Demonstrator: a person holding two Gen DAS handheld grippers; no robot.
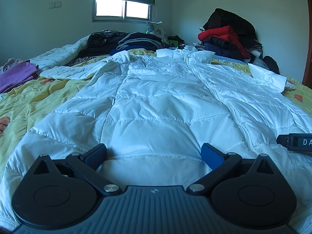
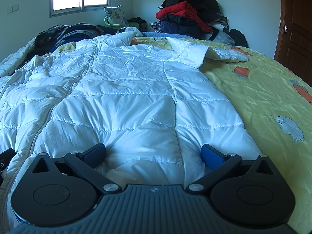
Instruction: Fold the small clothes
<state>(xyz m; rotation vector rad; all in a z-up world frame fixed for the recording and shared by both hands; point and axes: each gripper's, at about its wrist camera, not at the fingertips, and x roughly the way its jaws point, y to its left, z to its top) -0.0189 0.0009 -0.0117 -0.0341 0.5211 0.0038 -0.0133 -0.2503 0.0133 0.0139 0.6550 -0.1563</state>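
Observation:
A white quilted puffer jacket (image 1: 156, 97) lies spread front-up on the bed, zipper running away from me, sleeves out to both sides. My left gripper (image 1: 154, 153) is open, low over the jacket's near hem on its left half, with hem fabric lying between the blue pads, which do not press it. In the right wrist view the same jacket (image 2: 126, 89) fills the middle. My right gripper (image 2: 153, 153) is also open over the hem of the right half, fabric bunched between its pads. The right gripper's body (image 1: 296, 141) shows at the left view's right edge.
A yellow cartoon-print bedsheet (image 2: 263, 97) covers the bed. Dark folded clothes (image 1: 134, 41) pile at the far end, a red and black coat heap (image 1: 228, 37) at the far right. Purple cloth (image 1: 15, 74) lies left. A brown door (image 2: 296, 25) stands right.

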